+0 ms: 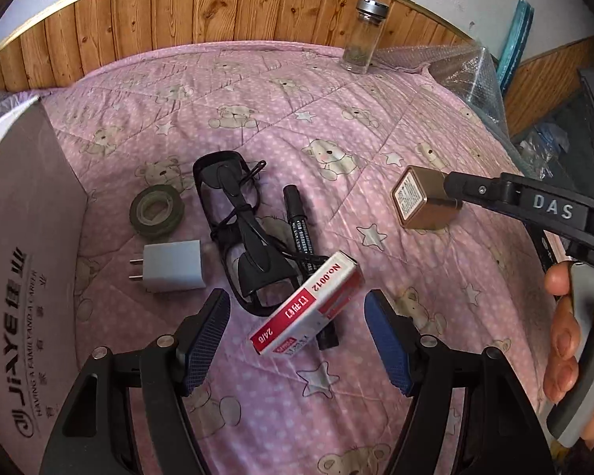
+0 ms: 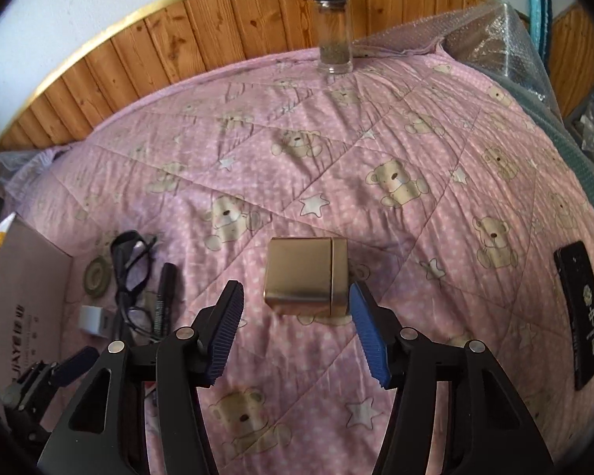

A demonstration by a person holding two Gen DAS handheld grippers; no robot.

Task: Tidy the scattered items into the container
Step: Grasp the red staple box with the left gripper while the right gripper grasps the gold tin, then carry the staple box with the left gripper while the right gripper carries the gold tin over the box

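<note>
In the left wrist view, my left gripper (image 1: 297,316) is open, and a red-and-white staple box (image 1: 309,304) lies tilted between its fingertips, touching neither. The box rests on a black marker (image 1: 301,229) and black glasses (image 1: 237,229). A green tape roll (image 1: 157,209) and a white charger (image 1: 174,267) lie to the left, beside the cardboard container (image 1: 27,257). My right gripper (image 2: 295,301) is open around a gold box (image 2: 305,273) on the quilt, with its right finger against the box's side.
A glass jar (image 2: 332,31) stands at the far edge of the pink quilt (image 2: 336,150) by the wooden wall. A flat black case (image 2: 578,316) lies at the right. Bubble wrap (image 2: 495,39) is piled at the far right corner. A hand (image 1: 566,336) grips the right handle.
</note>
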